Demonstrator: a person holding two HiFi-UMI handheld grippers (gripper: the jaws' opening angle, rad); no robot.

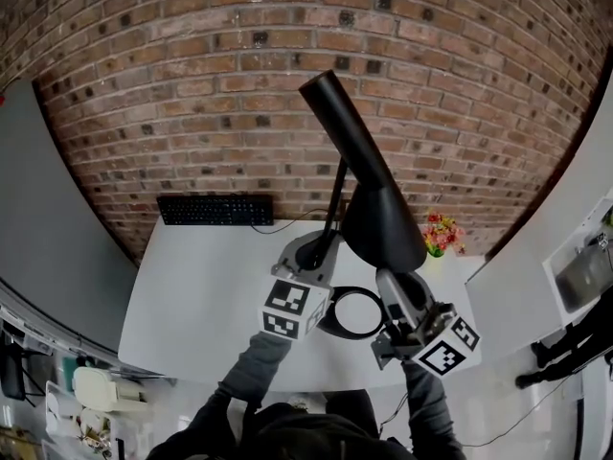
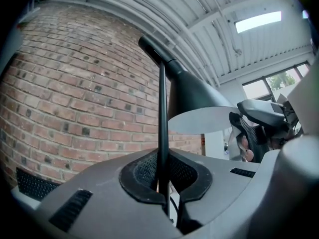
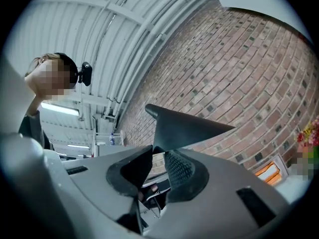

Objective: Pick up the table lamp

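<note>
The black table lamp is up off the white table (image 1: 196, 300), tilted, with its long cone shade (image 1: 369, 195) above my hands. My left gripper (image 1: 311, 255) is shut on the thin upright stem (image 2: 162, 113), which runs between its ribbed pads (image 2: 144, 171). My right gripper (image 1: 395, 293) reaches up under the shade's wide mouth. In the right gripper view the shade's rim (image 3: 182, 126) comes down between that gripper's pads (image 3: 179, 168), which are closed on it. A black ring, seemingly the lamp's base (image 1: 356, 312), hangs between the two marker cubes.
A black keyboard (image 1: 215, 209) lies at the table's far edge against the brick wall (image 1: 220, 94). A small pot of flowers (image 1: 441, 233) stands at the back right corner. Shelving with clutter (image 1: 86, 391) sits at the lower left.
</note>
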